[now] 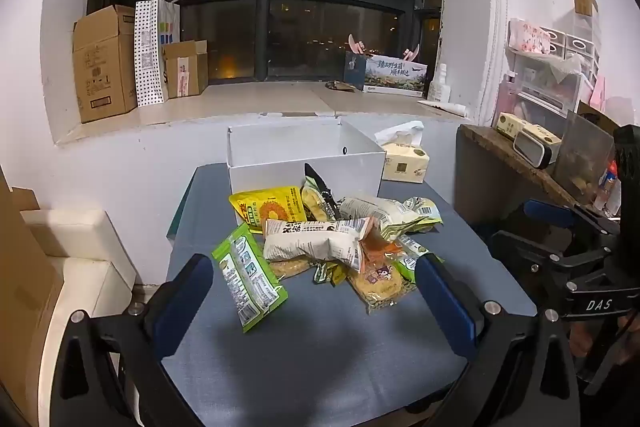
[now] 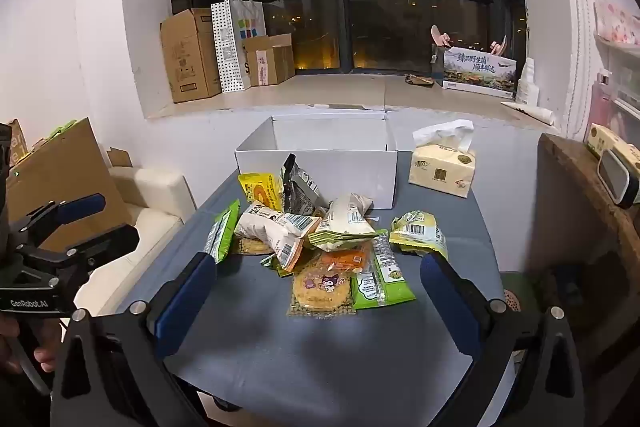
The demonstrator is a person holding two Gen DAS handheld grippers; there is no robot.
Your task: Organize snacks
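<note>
Two grippers hung over a square table with a grey-blue cloth top [image 1: 320,339], and both were spread wide with nothing between their fingers. Against the table's far edge stood an open white cardboard box [image 1: 280,175], its visible interior bare white card. To the right of the box sat a soft pale-yellow tissue pack [image 2: 442,167] with a white sheet poking out of its top.

In front of the box lay the loose heap of snack packets [image 1: 332,239] — none of them inside it. On top lay a long white pillow-shaped packet with black print [image 1: 316,239]; behind it a yellow pouch with a sunflower picture [image 1: 270,209] leaned at the box's front wall. At the heap's left edge a green-bordered flat sachet [image 1: 248,279] stood tilted, just beside the left gripper's [image 1: 314,301] left finger. Nearest the right gripper [image 2: 318,301] lay a clear-wrapped round biscuit with a purple cartoon sticker [image 2: 322,289], touching a green flat sachet [image 2: 380,283] on its right. Apart from the heap, toward the tissue pack, rested a small crumpled pale-green packet with a barcode [image 2: 418,233].
</note>
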